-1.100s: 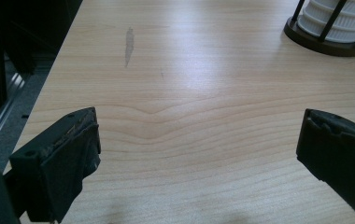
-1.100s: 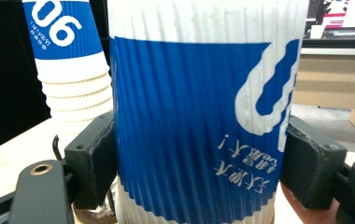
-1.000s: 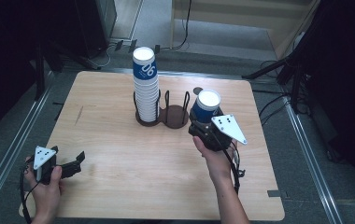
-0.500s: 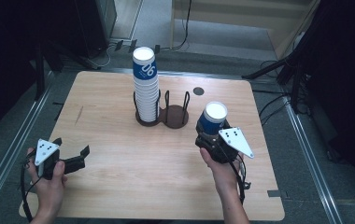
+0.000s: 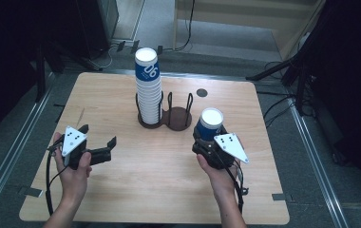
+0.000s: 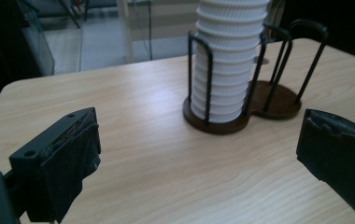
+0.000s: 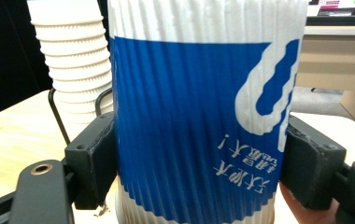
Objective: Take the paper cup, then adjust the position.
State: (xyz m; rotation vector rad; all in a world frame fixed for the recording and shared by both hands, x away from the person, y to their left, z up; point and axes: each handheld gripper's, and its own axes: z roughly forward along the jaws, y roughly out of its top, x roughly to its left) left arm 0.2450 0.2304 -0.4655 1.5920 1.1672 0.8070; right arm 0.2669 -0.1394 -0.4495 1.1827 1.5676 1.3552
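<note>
My right gripper [image 5: 206, 139] is shut on a blue-and-white ribbed paper cup [image 5: 211, 119], held bottom up at the right of the table. In the right gripper view the cup [image 7: 199, 116] sits between the two black pads [image 7: 94, 158], its print upside down. A tall stack of the same cups [image 5: 148, 90] stands in the left ring of a dark wire holder [image 5: 178, 118] at the table's middle; the right ring is empty. My left gripper [image 5: 97, 135] hovers open at the left, jaws pointing toward the stack [image 6: 227, 60] and holder [image 6: 278, 93], nothing between them [image 6: 203, 140].
The wooden table [image 5: 121, 190] has rounded corners and a small dark round spot [image 5: 201, 92] behind the holder. Metal rails run along the floor on both sides. Black stands and cables lie beyond the far edge.
My right gripper has brought the cup nearer to the person and a little lower. My left gripper has risen and moved inward toward the stack.
</note>
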